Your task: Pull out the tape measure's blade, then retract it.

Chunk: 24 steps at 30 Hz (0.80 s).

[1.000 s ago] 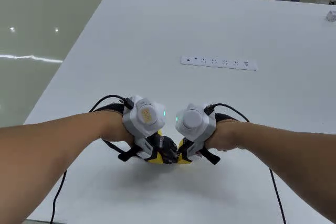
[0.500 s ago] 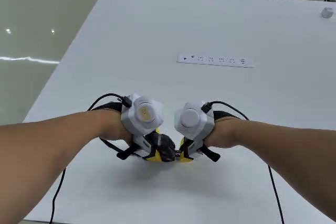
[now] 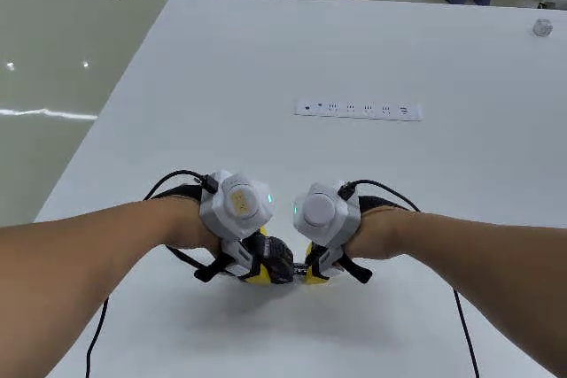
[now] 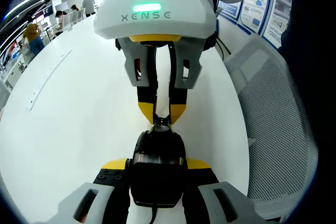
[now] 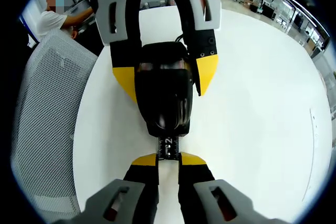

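A black tape measure (image 4: 157,179) sits between the jaws of my left gripper (image 4: 157,163), which is shut on its case. Facing it, my right gripper (image 5: 168,160) is shut on the end of the blade (image 5: 168,144), and just a short stub of blade shows between its yellow tips and the case (image 5: 164,98). In the head view the left gripper (image 3: 260,267) and the right gripper (image 3: 310,272) meet tip to tip low over the white table (image 3: 266,68), with the tape measure (image 3: 279,258) between them.
A white power strip (image 3: 358,110) lies in the middle of the table. A small round object (image 3: 542,27) stands at the far right. Black cables (image 3: 99,329) trail off the near edge. A mesh chair (image 4: 273,108) stands beside the table.
The head camera has tilted, so the table and hands have shifted in the picture. Both grippers stay together on the tape measure, and the grip looks the same.
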Motion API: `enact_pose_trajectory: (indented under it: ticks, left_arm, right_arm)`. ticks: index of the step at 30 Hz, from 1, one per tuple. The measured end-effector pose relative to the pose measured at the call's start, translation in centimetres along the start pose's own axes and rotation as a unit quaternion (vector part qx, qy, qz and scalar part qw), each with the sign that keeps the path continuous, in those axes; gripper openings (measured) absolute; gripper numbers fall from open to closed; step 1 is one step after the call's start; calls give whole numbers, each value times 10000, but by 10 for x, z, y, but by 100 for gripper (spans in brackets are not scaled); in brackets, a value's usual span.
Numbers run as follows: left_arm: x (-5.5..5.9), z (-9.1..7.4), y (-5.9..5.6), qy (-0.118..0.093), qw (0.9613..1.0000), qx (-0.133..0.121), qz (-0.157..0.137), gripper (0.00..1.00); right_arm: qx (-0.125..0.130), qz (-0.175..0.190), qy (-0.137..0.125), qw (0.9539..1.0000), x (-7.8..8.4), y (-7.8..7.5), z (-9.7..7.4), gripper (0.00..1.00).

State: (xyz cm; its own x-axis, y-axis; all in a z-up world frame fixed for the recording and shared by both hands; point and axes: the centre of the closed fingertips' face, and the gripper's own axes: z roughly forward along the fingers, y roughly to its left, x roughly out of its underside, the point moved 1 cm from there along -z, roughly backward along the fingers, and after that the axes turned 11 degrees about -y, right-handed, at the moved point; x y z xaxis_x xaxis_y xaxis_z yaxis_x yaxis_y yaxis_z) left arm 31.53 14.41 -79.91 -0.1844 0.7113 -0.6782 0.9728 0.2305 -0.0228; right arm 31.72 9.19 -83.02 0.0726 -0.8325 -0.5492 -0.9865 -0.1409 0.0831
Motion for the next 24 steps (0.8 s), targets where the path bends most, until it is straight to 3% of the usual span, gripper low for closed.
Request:
enact_pose_trajectory:
  ticks: [24]
  left_arm:
    - [-1, -1, 0, -63, 10000, -17, 39, 35]
  right_arm:
    - [38, 133, 96, 9999, 22, -1, -12, 11]
